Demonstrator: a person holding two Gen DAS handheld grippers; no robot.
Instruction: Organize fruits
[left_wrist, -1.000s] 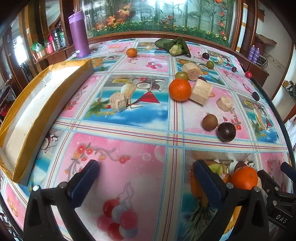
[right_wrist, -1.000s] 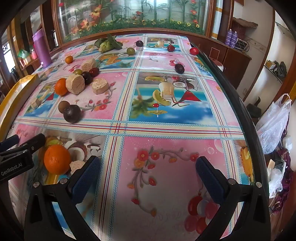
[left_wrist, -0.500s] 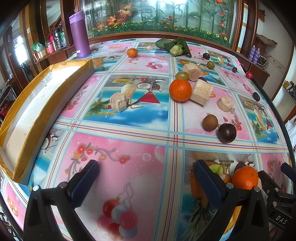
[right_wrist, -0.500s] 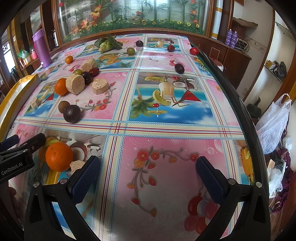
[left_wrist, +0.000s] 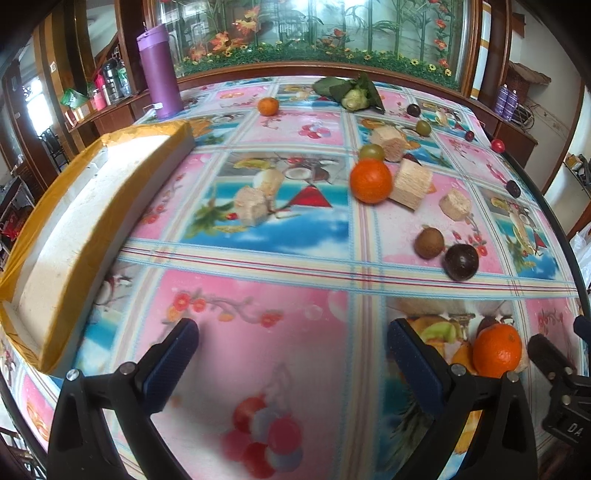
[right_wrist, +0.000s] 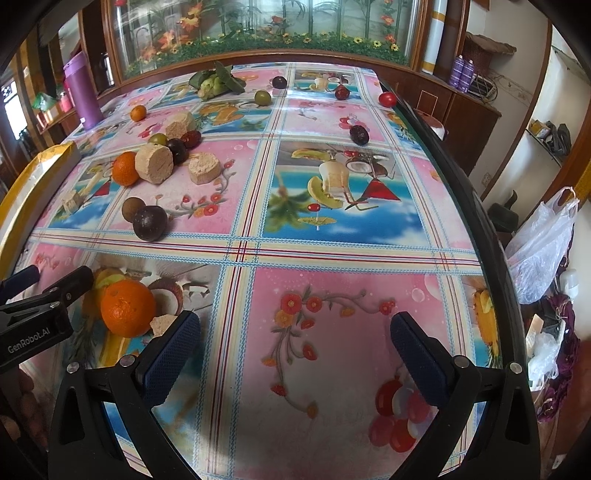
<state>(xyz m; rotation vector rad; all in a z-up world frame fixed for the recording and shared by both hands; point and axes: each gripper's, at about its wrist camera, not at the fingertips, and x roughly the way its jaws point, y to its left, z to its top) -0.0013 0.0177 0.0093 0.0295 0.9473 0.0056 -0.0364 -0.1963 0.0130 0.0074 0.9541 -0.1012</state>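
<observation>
Since a second ago almost nothing has moved: both my tools hover over the tablecloth (left_wrist: 258, 362) as before, and the near orange (left_wrist: 496, 350) has only slid a touch in the left view. Left to right in the left wrist view: the long yellow-edged foam tray (left_wrist: 74, 236) runs from 7 to 10 o'clock, with the purple tumbler (left_wrist: 159, 72) beyond its far end at 11. My left gripper (left_wrist: 291, 354) is spread wide, holding nothing, above a bare pink panel. At centre a pale block (left_wrist: 251, 205) lies alone; at 1 o'clock a second orange (left_wrist: 370, 181) touches a cut wooden cylinder (left_wrist: 410, 182), a green fruit (left_wrist: 372, 151) just behind it. A brown round fruit (left_wrist: 428, 242) and a dark purple fruit (left_wrist: 461, 261) sit side by side at 3 o'clock. The near orange lies just beside my left tool's right finger, between the two tools. In the right wrist view my right gripper (right_wrist: 295, 339) is also released, nothing between its pads, the near orange (right_wrist: 127, 308) at 8 o'clock just outside its left finger (right_wrist: 170, 354). A small red fruit (right_wrist: 388, 98) sits near the far table edge at 1 o'clock.
</observation>
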